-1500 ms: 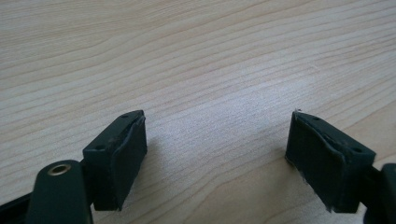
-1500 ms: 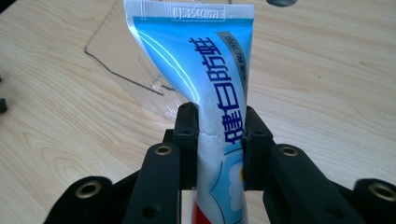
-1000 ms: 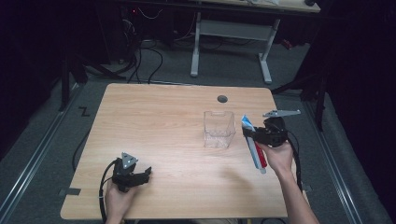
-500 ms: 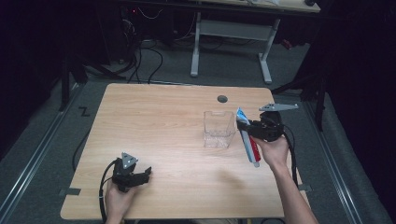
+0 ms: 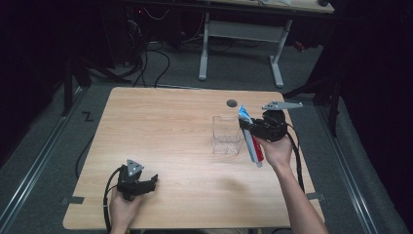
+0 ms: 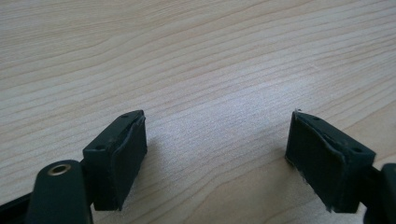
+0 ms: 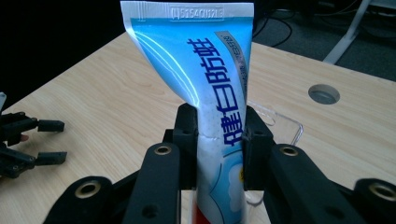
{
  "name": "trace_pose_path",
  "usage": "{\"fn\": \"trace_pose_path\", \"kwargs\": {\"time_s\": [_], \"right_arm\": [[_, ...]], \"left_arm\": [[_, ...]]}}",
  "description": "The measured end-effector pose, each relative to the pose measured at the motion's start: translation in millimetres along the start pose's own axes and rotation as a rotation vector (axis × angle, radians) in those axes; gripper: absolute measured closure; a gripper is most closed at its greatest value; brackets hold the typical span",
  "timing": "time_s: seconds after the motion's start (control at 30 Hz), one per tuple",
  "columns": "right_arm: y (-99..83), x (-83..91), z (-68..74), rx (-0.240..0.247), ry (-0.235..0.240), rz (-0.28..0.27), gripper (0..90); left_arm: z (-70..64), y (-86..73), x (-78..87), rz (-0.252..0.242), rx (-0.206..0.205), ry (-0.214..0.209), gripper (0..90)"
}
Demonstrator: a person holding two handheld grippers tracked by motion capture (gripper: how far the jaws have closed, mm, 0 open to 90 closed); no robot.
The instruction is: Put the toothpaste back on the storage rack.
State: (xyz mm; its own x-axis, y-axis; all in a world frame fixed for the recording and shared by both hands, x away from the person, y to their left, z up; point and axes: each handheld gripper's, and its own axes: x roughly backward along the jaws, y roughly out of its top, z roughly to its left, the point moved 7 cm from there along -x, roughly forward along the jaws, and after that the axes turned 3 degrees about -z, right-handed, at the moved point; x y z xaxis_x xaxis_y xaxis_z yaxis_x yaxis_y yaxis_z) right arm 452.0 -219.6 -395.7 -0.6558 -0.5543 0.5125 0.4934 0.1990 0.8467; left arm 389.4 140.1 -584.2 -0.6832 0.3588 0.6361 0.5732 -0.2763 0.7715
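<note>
The left gripper (image 5: 146, 184) is rested on the table (image 5: 160, 126), jaws held apart. Farther off, a toothpaste tube (image 7: 212, 88) is clamped by the right gripper (image 7: 219, 140), with a clear container (image 5: 227, 135) just beside it.

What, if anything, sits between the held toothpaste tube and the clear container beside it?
Nothing visible does. The right gripper is shut on the tube, held just right of the clear container, whose open top has nothing over it. The left gripper rests open at the table's near left, far from that path.
</note>
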Motion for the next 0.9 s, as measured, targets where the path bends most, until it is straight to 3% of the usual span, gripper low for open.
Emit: {"fn": "trace_pose_path", "kwargs": {"time_s": [0.6, 0.9], "right_arm": [[22.6, -18.4, 0.5, -0.003, -0.001, -0.018, 72.5], [25.9, -22.4, -6.9, -0.034, -0.010, -0.038, 72.6]], "left_arm": [[0.0, 0.0, 0.0, 0.000, 0.000, 0.000, 20.7], [-0.2, 0.0, 0.0, 0.000, -0.001, -0.002, 20.7]]}}
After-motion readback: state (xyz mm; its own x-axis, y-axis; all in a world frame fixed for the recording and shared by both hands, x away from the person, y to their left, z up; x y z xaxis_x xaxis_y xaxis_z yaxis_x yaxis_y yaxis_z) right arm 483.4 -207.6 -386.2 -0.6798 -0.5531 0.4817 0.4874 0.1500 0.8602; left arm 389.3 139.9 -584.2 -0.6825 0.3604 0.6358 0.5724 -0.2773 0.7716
